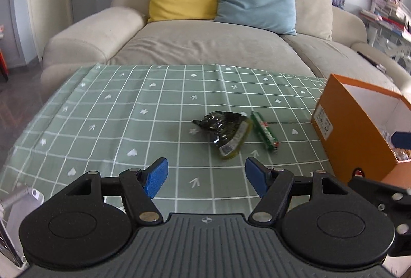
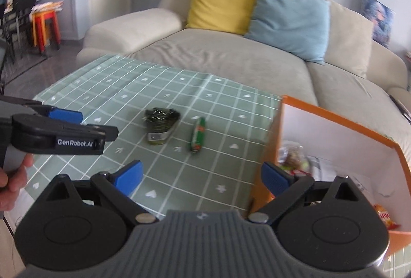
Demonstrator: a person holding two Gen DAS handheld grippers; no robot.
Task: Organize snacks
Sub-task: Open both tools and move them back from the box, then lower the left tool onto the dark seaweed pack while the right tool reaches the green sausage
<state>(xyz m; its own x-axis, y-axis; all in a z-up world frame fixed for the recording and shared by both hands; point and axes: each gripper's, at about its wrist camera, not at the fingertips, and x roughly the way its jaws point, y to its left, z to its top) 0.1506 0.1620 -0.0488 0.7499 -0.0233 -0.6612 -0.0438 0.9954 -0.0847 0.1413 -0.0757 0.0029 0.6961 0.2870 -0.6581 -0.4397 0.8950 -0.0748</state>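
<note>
A dark green crinkled snack packet (image 1: 226, 131) (image 2: 161, 125) and a slim green snack stick (image 1: 264, 131) (image 2: 198, 135) lie side by side on the green checked tablecloth (image 1: 128, 123) (image 2: 115, 87). An orange box (image 1: 359, 128) (image 2: 334, 128) with a white inside stands at the right and holds several snack packets (image 2: 295, 157). My left gripper (image 1: 206, 176) is open and empty, just short of the dark packet; it also shows in the right wrist view (image 2: 66, 116). My right gripper (image 2: 201, 176) is open and empty, above the box's left wall.
A beige sofa (image 1: 205, 46) (image 2: 231, 59) with yellow, blue and beige cushions stands right behind the table. Red and orange stools (image 2: 45, 26) and dark chairs stand at the far left. A white object (image 1: 18, 208) lies at the table's near left corner.
</note>
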